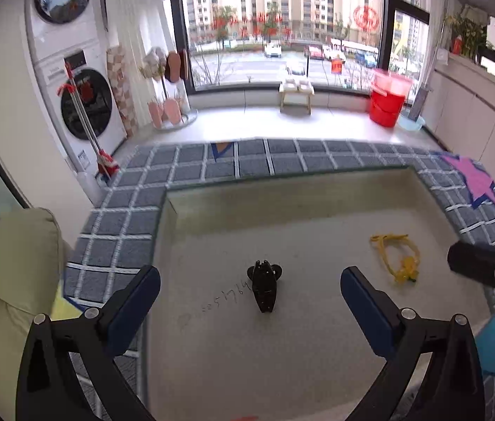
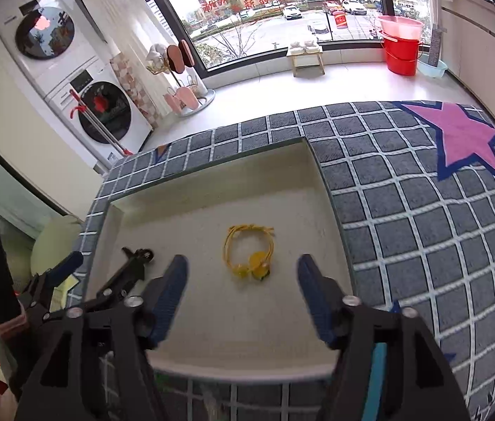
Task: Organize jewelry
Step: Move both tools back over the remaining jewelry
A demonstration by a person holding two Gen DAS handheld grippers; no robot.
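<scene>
A shallow cream tray [image 2: 324,182] is set on a grey checked mat [image 2: 405,210]. Two pieces are seen lying on its floor, well apart — a black hair clip [image 1: 264,289] and a yellow cord bracelet [image 2: 249,254]. The left gripper [image 1: 250,289] is spread wide above the clip, nothing gripped. The right gripper [image 2: 242,291] is parted wide too — the bracelet lies ahead of its fingers, untouched.

Each tool [image 1: 250,282] [image 2: 242,280] has black arms, silver screws and blue pads [image 1: 135,301].

bright window daylight, fisheye warping, soft blur
</scene>
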